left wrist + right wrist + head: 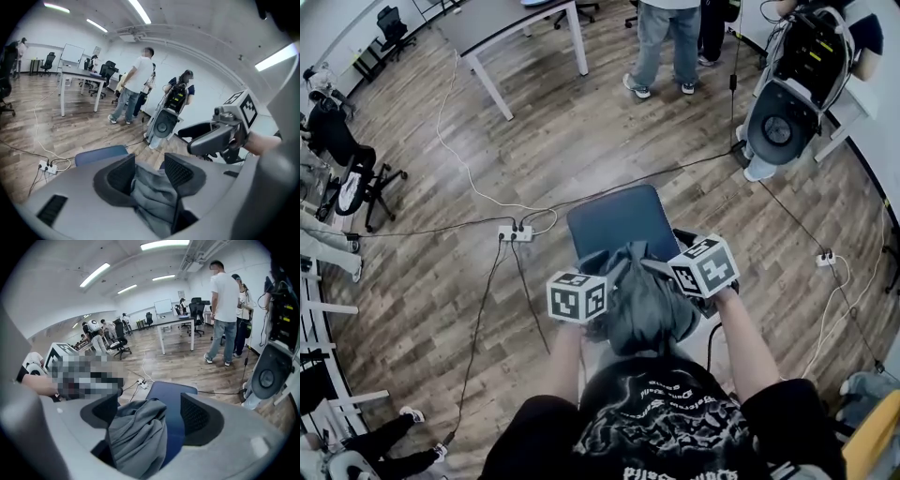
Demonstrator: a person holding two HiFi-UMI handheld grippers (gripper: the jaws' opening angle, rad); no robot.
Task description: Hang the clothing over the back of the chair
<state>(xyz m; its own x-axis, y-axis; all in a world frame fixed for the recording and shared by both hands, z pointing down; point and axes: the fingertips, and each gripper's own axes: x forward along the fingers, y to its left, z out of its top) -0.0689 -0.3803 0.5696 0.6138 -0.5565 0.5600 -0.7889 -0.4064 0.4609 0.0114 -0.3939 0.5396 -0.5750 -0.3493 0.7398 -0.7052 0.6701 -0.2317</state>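
Note:
The grey clothing (642, 300) lies bunched over the back of the blue chair (614, 220), right in front of me. My left gripper (149, 171) hovers over the garment's left side, its marker cube (577, 296) beside the cloth. Its jaws stand apart, and grey fabric (152, 197) shows in the gap below them. My right gripper (150, 411) is over the right side under its own cube (704, 266), jaws spread wide. A fold of the clothing (136, 437) rises near its left pad, apart from the right pad, with the blue seat (176, 399) behind it.
A power strip (516, 232) and long cables lie on the wood floor left of the chair. Beyond it stand a white table (516, 28), a person (666, 37) and a grey machine (783, 122). A black office chair (347, 169) is at the far left.

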